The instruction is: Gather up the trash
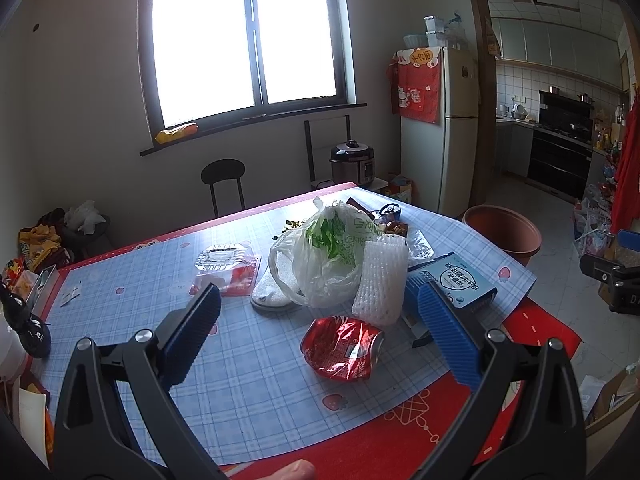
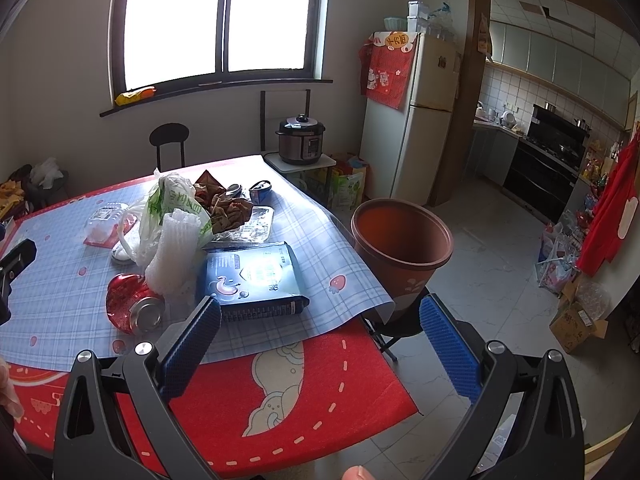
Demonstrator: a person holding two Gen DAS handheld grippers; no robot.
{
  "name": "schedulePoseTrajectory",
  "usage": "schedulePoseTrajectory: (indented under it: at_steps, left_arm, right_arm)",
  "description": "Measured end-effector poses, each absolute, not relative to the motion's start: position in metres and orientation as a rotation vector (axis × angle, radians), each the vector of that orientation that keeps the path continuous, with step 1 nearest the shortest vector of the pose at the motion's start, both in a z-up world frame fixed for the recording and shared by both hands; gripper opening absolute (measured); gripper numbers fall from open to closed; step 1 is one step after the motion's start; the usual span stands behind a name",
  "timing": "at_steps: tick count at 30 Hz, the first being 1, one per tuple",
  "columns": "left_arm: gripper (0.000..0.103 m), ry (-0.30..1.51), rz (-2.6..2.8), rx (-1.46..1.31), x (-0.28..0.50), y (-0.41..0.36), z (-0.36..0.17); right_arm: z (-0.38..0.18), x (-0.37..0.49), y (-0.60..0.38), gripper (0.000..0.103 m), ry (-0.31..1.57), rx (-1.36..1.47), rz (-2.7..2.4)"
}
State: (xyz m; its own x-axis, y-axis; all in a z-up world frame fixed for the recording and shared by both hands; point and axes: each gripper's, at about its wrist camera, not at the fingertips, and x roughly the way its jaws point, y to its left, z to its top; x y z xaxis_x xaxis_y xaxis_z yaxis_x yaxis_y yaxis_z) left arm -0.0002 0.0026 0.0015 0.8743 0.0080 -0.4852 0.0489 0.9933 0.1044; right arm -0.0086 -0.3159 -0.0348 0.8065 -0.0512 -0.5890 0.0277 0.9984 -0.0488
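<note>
A crushed red can (image 1: 342, 348) lies on the checked tablecloth, just ahead of my open, empty left gripper (image 1: 320, 300). Behind it are white foam netting (image 1: 382, 280), a white-green plastic bag (image 1: 328, 252), a blue box (image 1: 456, 284) and a clear plastic container (image 1: 226, 266). In the right wrist view my right gripper (image 2: 320, 308) is open and empty above the table's near right corner, close to the blue box (image 2: 252, 276), with the can (image 2: 134, 304) to its left. A terracotta bin (image 2: 402, 248) stands off the table's right edge.
Brown wrappers (image 2: 228, 210), a foil tray (image 2: 256, 222) and a small tin (image 2: 260, 190) lie further back on the table. A white slipper (image 1: 272, 288) lies by the bag. A black chair (image 1: 224, 182), a rice cooker (image 2: 301, 140) and a fridge (image 2: 412, 120) stand beyond.
</note>
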Motion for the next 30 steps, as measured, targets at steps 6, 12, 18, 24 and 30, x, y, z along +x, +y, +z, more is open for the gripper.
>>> schedulePoseTrajectory:
  at_steps: [6, 12, 18, 24, 30]
  left_arm:
    - [0.098, 0.508, -0.022, 0.116, 0.0002, 0.0022, 0.0003]
    - [0.098, 0.51, -0.022, 0.116, -0.0009, 0.0019, -0.0007]
    - [0.098, 0.514, -0.02, 0.113, -0.0006, 0.0026, -0.0017]
    - [0.098, 0.515, -0.02, 0.11, -0.0008, 0.004, -0.0023]
    - [0.098, 0.516, -0.02, 0.108, -0.0005, 0.0039, -0.0024]
  right_arm:
    - [-0.0358, -0.0081, -0.3156, 0.098, 0.631, -0.037, -0.044]
    - [-0.0359, -0.0086, -0.3155, 0.098, 0.631, -0.038, -0.043]
    - [-0.036, -0.0087, -0.3156, 0.098, 0.631, -0.037, -0.044]
    - [-0.0361, -0.0086, -0.3158, 0.098, 0.631, -0.037, -0.045]
    - [-0.0361, -0.0084, -0.3162, 0.098, 0.632, -0.035, -0.044]
